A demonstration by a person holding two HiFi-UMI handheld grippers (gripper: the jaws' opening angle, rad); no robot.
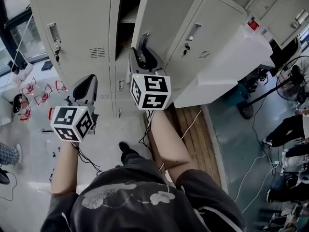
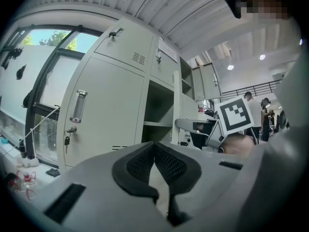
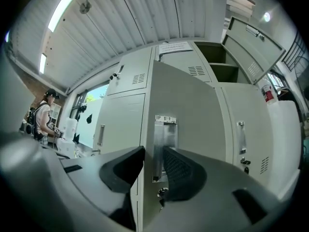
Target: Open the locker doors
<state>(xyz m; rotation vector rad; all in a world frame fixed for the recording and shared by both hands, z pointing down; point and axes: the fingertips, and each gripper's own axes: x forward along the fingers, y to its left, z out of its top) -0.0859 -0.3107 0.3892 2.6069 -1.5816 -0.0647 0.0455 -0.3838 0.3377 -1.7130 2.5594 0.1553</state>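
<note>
Right gripper (image 3: 153, 153): jaws pinch the free edge of the open locker door (image 3: 188, 110), one pad behind the edge, the other against the metal handle plate (image 3: 165, 134).
Left gripper (image 2: 154, 146): jaws pressed together at the tips, nothing between them; held low and left of the right gripper, clear of the lockers.
Marker cubes: one on each gripper, right (image 1: 150, 91), left (image 1: 72, 122).
Open locker door: middle of the bank, swung partly out; a dark compartment with a shelf (image 1: 128, 18) shows at its left.
Closed left door (image 1: 77, 23): far left, upright handle (image 1: 54, 33), key in the lock (image 1: 57, 52).
Closed right door (image 1: 203, 37): just right of the open one.
Wooden floor strip (image 1: 193, 139): near right, at the lockers' foot.
Standing fan (image 1: 294, 79): far right.
Red clutter (image 1: 38, 93): on the floor at left.
</note>
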